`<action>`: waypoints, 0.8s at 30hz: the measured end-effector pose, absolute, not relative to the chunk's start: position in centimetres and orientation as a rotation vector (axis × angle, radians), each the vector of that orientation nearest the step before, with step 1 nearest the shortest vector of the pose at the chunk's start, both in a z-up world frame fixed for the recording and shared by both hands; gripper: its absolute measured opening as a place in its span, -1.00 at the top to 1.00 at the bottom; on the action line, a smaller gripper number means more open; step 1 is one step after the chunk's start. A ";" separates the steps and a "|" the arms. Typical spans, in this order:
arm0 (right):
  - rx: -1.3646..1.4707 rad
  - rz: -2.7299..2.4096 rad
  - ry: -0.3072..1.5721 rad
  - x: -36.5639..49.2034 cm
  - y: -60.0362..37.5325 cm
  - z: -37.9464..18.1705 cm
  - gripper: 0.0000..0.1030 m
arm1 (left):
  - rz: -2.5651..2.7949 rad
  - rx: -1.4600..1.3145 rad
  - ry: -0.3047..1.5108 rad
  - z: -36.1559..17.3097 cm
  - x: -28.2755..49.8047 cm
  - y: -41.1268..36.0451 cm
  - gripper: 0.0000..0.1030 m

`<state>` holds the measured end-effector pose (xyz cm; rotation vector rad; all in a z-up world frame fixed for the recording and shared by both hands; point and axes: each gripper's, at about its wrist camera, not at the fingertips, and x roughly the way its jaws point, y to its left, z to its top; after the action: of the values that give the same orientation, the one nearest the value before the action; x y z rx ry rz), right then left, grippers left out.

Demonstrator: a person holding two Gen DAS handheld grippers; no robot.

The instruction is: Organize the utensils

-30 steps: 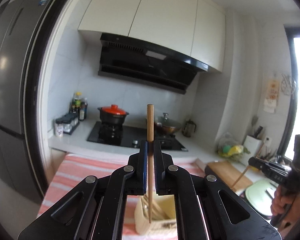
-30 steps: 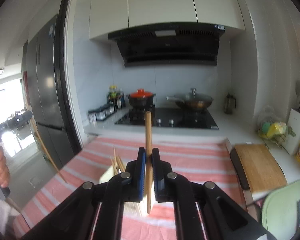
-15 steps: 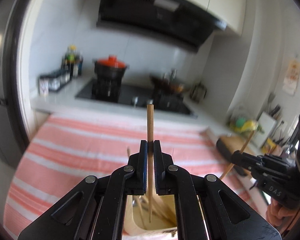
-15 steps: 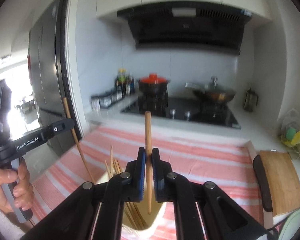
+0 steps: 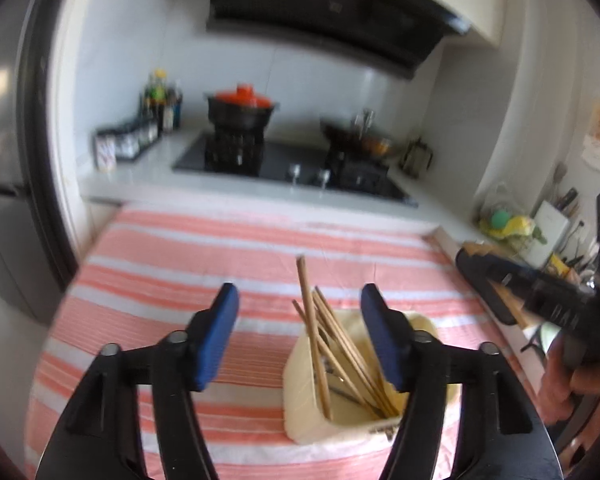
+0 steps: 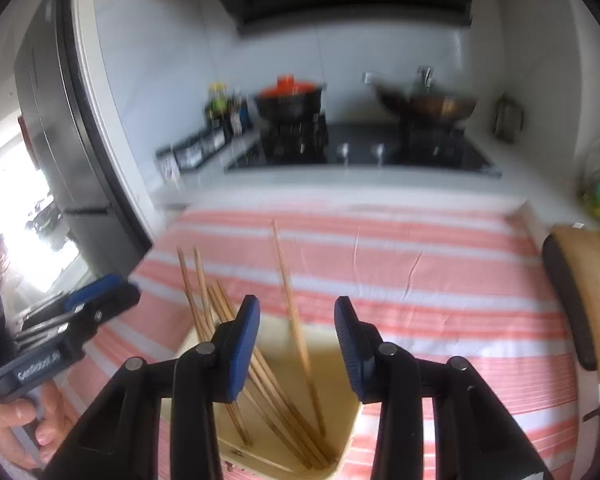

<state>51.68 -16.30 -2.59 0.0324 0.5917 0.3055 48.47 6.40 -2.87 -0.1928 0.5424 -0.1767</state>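
Observation:
A cream utensil holder (image 5: 300, 420) stands on the striped cloth with several wooden chopsticks (image 5: 340, 352) leaning in it. My left gripper (image 5: 298, 296) hovers just above and behind it. Its jaws are opening, and one chopstick (image 5: 310, 312) stands loose in the gap, touching neither pad. In the right wrist view the holder (image 6: 348, 432) is right below my right gripper (image 6: 297, 304). Its jaws are opening too, and a blurred chopstick (image 6: 292, 292) leans free between them, its lower end in the holder. The left gripper (image 6: 96, 300) shows at the left.
The red-and-white striped cloth (image 5: 180, 280) covers the table. Behind it are a hob (image 5: 280, 160) with a red-lidded pot (image 5: 242, 108) and a wok (image 6: 428, 100). A cutting board (image 6: 592, 280) lies at the right, a fridge (image 6: 60, 120) at the left.
Both grippers came down over the holder and opened. The chopstick that each one held upright has slipped from the pads into the holder.

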 end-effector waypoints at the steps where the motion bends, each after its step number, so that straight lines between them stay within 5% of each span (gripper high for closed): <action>1: 0.026 0.297 0.545 50.3 -16.5 -1.5 0.14 | -0.168 -0.175 0.519 -1.9 46.9 6.7 -0.62; 3: 0.015 0.271 0.420 46.1 -17.2 1.6 -0.11 | -0.130 -0.133 0.444 0.0 43.0 7.0 -0.99; 6: -0.006 0.223 0.278 40.2 -17.9 4.6 -0.49 | -0.099 -0.031 0.355 1.2 36.7 6.1 -0.99; 8: -0.019 0.214 0.218 36.2 -18.2 5.2 -0.56 | -0.051 0.038 0.329 0.7 32.9 4.9 -0.99; 12: -0.029 0.203 0.244 29.9 -18.1 2.2 -0.99 | -0.062 0.001 0.419 -2.2 28.5 3.5 -1.00; 24: 0.000 0.177 0.416 19.4 -17.6 -4.1 -1.00 | 0.011 -0.015 0.477 -3.4 21.0 1.7 -1.00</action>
<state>19.38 -17.61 -4.10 0.0002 0.4163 0.1766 21.05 1.68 -3.43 -0.0154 0.4766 0.0110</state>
